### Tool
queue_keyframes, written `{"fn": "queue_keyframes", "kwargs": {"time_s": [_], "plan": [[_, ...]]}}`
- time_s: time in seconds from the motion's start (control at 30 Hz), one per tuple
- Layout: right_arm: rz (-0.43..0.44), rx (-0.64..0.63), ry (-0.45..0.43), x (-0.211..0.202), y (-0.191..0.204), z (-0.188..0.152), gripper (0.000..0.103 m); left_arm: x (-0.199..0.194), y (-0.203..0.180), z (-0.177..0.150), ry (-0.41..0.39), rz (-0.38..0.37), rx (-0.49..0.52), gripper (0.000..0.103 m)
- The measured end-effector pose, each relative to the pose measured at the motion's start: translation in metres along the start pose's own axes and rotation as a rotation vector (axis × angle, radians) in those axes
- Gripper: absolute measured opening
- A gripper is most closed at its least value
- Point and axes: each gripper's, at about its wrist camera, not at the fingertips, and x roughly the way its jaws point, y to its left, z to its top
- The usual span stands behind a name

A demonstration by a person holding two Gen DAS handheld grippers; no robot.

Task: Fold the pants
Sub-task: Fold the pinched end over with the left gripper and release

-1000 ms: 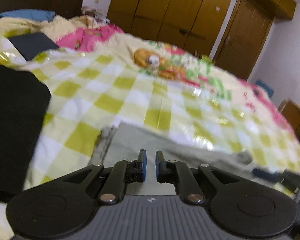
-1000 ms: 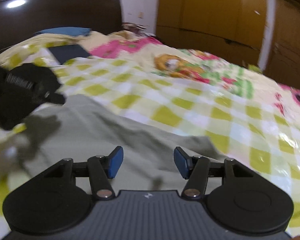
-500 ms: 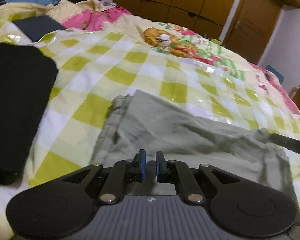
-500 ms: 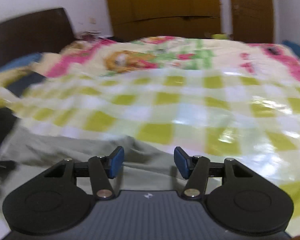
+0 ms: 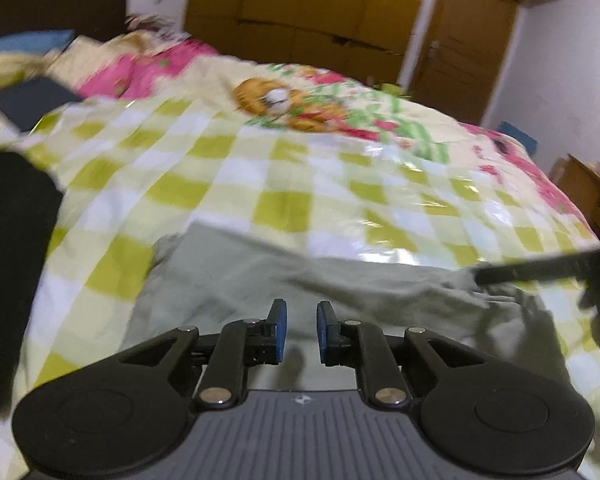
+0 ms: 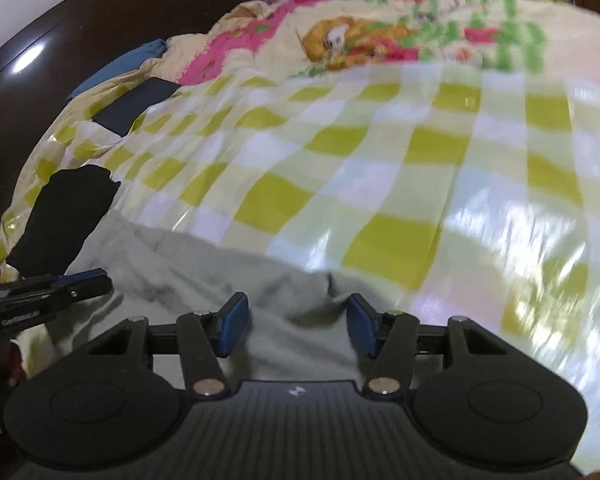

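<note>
Since the frame half a second ago, the left gripper [image 5: 299,330] has been opened from nearly closed to a narrow gap; nothing is held; the right gripper [image 6: 298,326] is kept wide apart, empty. The grey-green pants [image 5: 260,280] are spread directly beneath and ahead of both; a black folded garment [image 5: 8,260] lies left; beyond, the checked bedsheet [image 5: 292,184], cartoon quilt [image 5: 300,108], wooden wardrobe [image 5: 300,12].

Left gripper [image 5: 298,330], jaws narrowly apart, hovers over grey-green pants [image 5: 340,284].
</note>
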Motion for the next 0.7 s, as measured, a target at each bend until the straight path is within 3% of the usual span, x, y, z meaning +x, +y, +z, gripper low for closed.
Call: {"fn": "queue_keyframes", "kwargs": {"time_s": [0.07,0.27,0.37,0.43,0.53,0.7], "plan": [[0.032,0.017,-0.015,-0.003,-0.002,0.004,0.058,0.002,-0.009,0.001,0.003,-0.021,0.032,0.031],[0.109,0.001,0.049,0.011,0.007,-0.001,0.058,0.015,-0.029,-0.005,0.041,-0.069,0.071,0.035],[0.055,0.075,0.057,0.029,-0.008,0.000,0.055,0.020,-0.035,-0.009,0.074,-0.077,0.083,0.038],[0.113,0.213,0.028,0.034,-0.029,0.003,0.055,0.024,-0.039,-0.012,0.094,-0.075,0.095,0.038],[0.174,0.365,-0.088,0.026,-0.052,0.009,0.056,0.030,-0.043,-0.013,0.120,-0.061,0.094,0.038],[0.078,0.425,-0.174,0.001,-0.065,0.011,0.057,0.033,-0.049,-0.016,0.139,-0.025,0.109,0.040]]}}
